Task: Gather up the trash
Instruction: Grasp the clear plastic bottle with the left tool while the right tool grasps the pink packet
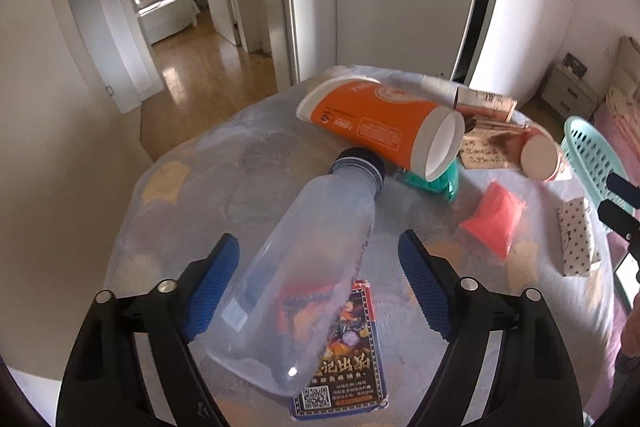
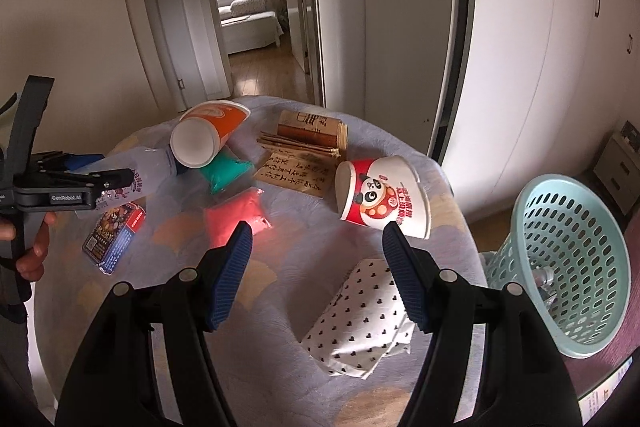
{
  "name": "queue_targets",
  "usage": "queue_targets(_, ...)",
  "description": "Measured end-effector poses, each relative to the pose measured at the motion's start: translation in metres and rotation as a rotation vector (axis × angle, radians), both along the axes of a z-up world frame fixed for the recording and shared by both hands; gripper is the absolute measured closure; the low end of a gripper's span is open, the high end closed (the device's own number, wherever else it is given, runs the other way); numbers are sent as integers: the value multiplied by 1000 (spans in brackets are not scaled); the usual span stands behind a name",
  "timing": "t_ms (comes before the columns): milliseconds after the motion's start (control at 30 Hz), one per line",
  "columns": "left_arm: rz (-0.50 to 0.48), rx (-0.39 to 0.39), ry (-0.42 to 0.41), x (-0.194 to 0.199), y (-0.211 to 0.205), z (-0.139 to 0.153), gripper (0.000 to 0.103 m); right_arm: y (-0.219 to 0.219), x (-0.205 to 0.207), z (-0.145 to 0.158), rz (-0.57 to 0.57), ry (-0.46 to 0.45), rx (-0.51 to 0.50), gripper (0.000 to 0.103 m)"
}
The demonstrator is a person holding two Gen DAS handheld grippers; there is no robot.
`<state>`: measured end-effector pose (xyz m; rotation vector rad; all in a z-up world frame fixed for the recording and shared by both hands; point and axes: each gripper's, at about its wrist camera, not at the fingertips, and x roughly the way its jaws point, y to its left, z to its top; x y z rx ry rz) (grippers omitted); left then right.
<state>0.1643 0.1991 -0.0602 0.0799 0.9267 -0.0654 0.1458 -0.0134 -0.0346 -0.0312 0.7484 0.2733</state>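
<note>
Currently the left hand-held gripper [image 1: 318,259] has its jaws spread wide, straddling the clear plastic bottle [image 1: 304,275]. The left pad looks just beside the bottle wall; I can't tell whether it touches. No clamp yet. The bottle lies on its side, cap [image 1: 360,163] pointing to 12 o'clock, its base overlapping a printed card box [image 1: 352,359], so a mid-body pinch makes sense: widest stable section, clear of the cap.

The right hand-held gripper [image 2: 316,239] is also released and grasps nothing, hovering over the worktop [image 2: 280,347] above the heart-print pack [image 2: 360,319].

Working outward on the worktop: a pink pouch [image 2: 236,219] at 11 o'clock of the right gripper, a green pouch [image 2: 224,171] beyond it, and an orange cup [image 2: 208,135] tipped over with its open mouth toward the camera. The panda paper bowl [image 2: 384,191] lies on its side at 1 o'clock, with a paper note [image 2: 296,171] and a bundle of sticks [image 2: 312,135] behind it.

The mint basket [image 2: 568,259] sits off the worktop edge at 3 o'clock, tilted with its mouth toward the worktop, probably for easy drops. Something already lies inside; I can't identify it.

My read: early stage, most trash still uncollected.
</note>
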Motion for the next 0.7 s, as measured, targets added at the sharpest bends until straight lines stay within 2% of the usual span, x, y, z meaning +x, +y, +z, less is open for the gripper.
queue_targets(33,0,12,12,1,-2,-2,33,0,1,-1,0,6,6,39)
queue_targets(100,-5,13,33,2,-4,-7,47,3,4,-5,5,27,20,39)
queue_targets(200,-21,1,32,-2,-6,-11,57,14,6,-11,28,47,19,39)
queue_targets(367,1,-62,4,-15,2,-7,58,39,15,-24,73,100,22,39)
queue_targets(500,15,-131,-35,-28,12,1,58,55,26,-39,113,184,70,39)
queue_targets(700,4,-167,-86,-39,14,14,58,71,45,-58,100,247,104,39)
